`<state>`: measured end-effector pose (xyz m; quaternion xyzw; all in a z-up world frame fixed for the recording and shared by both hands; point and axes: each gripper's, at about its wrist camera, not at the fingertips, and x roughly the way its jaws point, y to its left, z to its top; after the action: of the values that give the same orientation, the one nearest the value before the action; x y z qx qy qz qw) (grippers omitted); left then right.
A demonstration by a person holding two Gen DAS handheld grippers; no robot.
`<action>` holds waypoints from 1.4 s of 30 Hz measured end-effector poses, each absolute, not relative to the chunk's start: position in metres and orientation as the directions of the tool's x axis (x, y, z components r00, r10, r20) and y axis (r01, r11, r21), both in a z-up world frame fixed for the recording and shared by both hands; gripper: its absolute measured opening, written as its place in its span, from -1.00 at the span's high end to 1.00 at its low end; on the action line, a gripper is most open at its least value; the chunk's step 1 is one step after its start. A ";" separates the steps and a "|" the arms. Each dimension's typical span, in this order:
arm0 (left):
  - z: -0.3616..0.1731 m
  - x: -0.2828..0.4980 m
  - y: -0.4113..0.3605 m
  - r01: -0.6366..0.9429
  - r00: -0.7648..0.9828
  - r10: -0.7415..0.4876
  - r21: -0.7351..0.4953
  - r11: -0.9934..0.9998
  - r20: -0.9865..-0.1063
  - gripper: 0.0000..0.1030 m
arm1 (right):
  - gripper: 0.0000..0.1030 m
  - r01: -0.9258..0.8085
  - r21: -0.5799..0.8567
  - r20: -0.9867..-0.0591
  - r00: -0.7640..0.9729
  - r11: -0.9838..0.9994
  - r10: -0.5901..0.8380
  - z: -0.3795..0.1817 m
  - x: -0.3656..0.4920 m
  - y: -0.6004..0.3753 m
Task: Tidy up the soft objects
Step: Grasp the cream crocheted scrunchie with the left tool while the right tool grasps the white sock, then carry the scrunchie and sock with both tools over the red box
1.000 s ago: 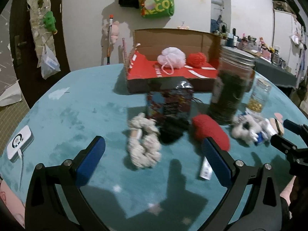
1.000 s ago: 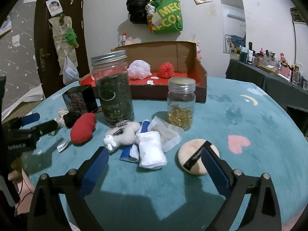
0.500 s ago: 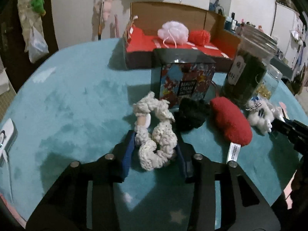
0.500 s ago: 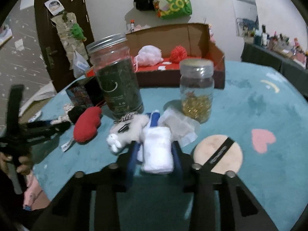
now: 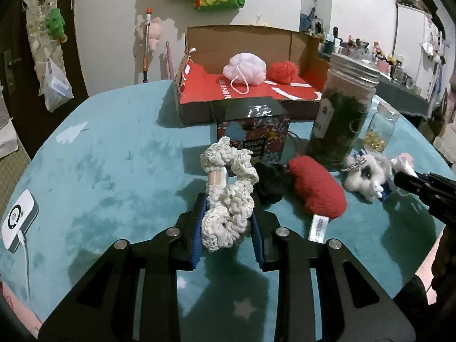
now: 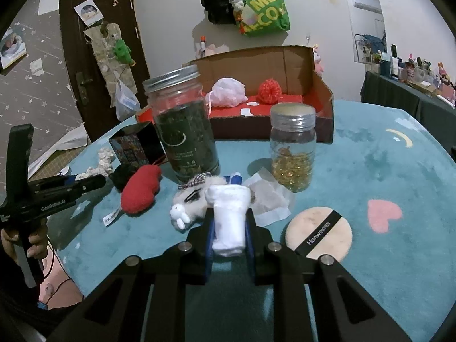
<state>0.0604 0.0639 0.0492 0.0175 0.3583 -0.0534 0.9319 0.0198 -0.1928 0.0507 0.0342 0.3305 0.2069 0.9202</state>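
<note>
Left gripper (image 5: 228, 229) fingers, just closing, clamp cream crocheted scrunchie (image 5: 228, 199); right gripper (image 6: 228, 235) fingers, just closing, clamp rolled white cloth (image 6: 229, 219). Round beige powder puff (image 6: 318, 232) shows only in right view.

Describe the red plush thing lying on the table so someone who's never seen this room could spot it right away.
Start at the open cardboard box at the back of the teal table, then come forward to the tall jar of dark leaves. The red plush lies just left of its base, beside a black fuzzy ball. It is the only red item outside the box, with a white tag.
</note>
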 end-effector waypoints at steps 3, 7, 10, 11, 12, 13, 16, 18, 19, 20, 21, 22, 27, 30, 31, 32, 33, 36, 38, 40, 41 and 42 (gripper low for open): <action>0.052 0.056 0.061 0.117 0.742 -0.094 -0.010 0.993 -0.663 0.49 | 0.61 -0.355 0.201 -0.588 0.701 0.913 0.403 0.053 0.019 -0.194; 0.055 0.052 0.057 0.129 0.749 -0.102 -0.007 0.992 -0.654 0.49 | 0.61 -0.357 0.189 -0.583 0.708 0.915 0.397 0.056 0.017 -0.193; 0.056 0.052 0.054 0.134 0.752 -0.104 -0.003 0.991 -0.651 0.49 | 0.61 -0.360 0.186 -0.583 0.709 0.914 0.397 0.056 0.016 -0.193; 0.056 0.052 0.054 0.133 0.753 -0.103 -0.004 0.991 -0.650 0.49 | 0.61 -0.360 0.186 -0.583 0.709 0.914 0.397 0.056 0.016 -0.194; 0.056 0.052 0.054 0.135 0.751 -0.105 -0.004 0.991 -0.652 0.49 | 0.61 -0.360 0.187 -0.582 0.709 0.914 0.398 0.056 0.016 -0.194; 0.056 0.051 0.054 0.136 0.750 -0.107 -0.006 0.991 -0.653 0.49 | 0.61 -0.361 0.189 -0.582 0.707 0.913 0.400 0.056 0.016 -0.194; 0.058 0.050 0.052 0.140 0.750 -0.113 -0.011 0.990 -0.652 0.49 | 0.61 -0.360 0.187 -0.577 0.713 0.914 0.399 0.058 0.015 -0.195; 0.060 0.049 0.051 0.145 0.751 -0.118 -0.013 0.989 -0.649 0.49 | 0.61 -0.360 0.183 -0.575 0.716 0.915 0.397 0.059 0.014 -0.194; 0.061 0.048 0.050 0.149 0.752 -0.121 -0.012 0.989 -0.648 0.49 | 0.61 -0.360 0.181 -0.574 0.717 0.915 0.395 0.060 0.014 -0.194; 0.062 0.048 0.049 0.150 0.753 -0.120 -0.009 0.989 -0.647 0.49 | 0.61 -0.359 0.177 -0.573 0.719 0.916 0.392 0.061 0.014 -0.194; 0.063 0.049 0.047 0.152 0.753 -0.119 -0.005 0.988 -0.647 0.49 | 0.61 -0.358 0.168 -0.573 0.723 0.919 0.386 0.062 0.014 -0.194; 0.064 0.049 0.047 0.154 0.753 -0.119 -0.002 0.988 -0.647 0.49 | 0.61 -0.355 0.154 -0.574 0.727 0.922 0.376 0.064 0.015 -0.193; 0.074 0.054 0.037 0.186 0.751 -0.115 0.042 0.982 -0.651 0.49 | 0.61 -0.358 0.074 -0.581 0.743 0.931 0.332 0.075 0.022 -0.189; 0.083 0.063 0.031 0.225 0.737 -0.138 0.048 0.973 -0.662 0.49 | 0.61 -0.365 0.009 -0.596 0.745 0.931 0.298 0.082 0.030 -0.183; 0.085 0.065 0.029 0.237 0.732 -0.144 0.051 0.970 -0.666 0.49 | 0.61 -0.369 -0.003 -0.601 0.744 0.930 0.293 0.084 0.033 -0.181; 0.088 0.069 0.026 0.256 0.725 -0.154 0.054 0.965 -0.672 0.49 | 0.61 -0.374 -0.019 -0.608 0.740 0.927 0.286 0.086 0.037 -0.179; 0.091 0.072 0.023 0.266 0.721 -0.160 0.056 0.962 -0.674 0.49 | 0.61 -0.377 -0.033 -0.614 0.738 0.926 0.279 0.088 0.040 -0.178; 0.096 0.082 0.015 0.297 0.708 -0.163 0.080 0.952 -0.687 0.49 | 0.61 -0.398 -0.057 -0.647 0.713 0.915 0.270 0.093 0.051 -0.173; 0.099 0.089 0.010 0.318 0.700 -0.166 0.095 0.943 -0.695 0.49 | 0.61 -0.414 -0.062 -0.667 0.694 0.908 0.271 0.095 0.059 -0.172; 0.101 0.097 0.006 0.338 0.682 -0.170 0.100 0.936 -0.711 0.49 | 0.61 -0.429 -0.078 -0.684 0.679 0.900 0.265 0.098 0.065 -0.170; 0.103 0.100 0.003 0.354 0.673 -0.178 0.101 0.930 -0.718 0.49 | 0.61 -0.438 -0.080 -0.693 0.670 0.895 0.267 0.099 0.068 -0.169; 0.104 0.105 0.000 0.374 0.661 -0.187 0.103 0.922 -0.727 0.49 | 0.61 -0.446 -0.081 -0.701 0.662 0.892 0.267 0.100 0.071 -0.168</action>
<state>0.1048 0.0004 0.1042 0.1229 0.3812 -0.1553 0.9030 0.0710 -0.1684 0.1002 -0.1238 0.3610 0.1973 0.9030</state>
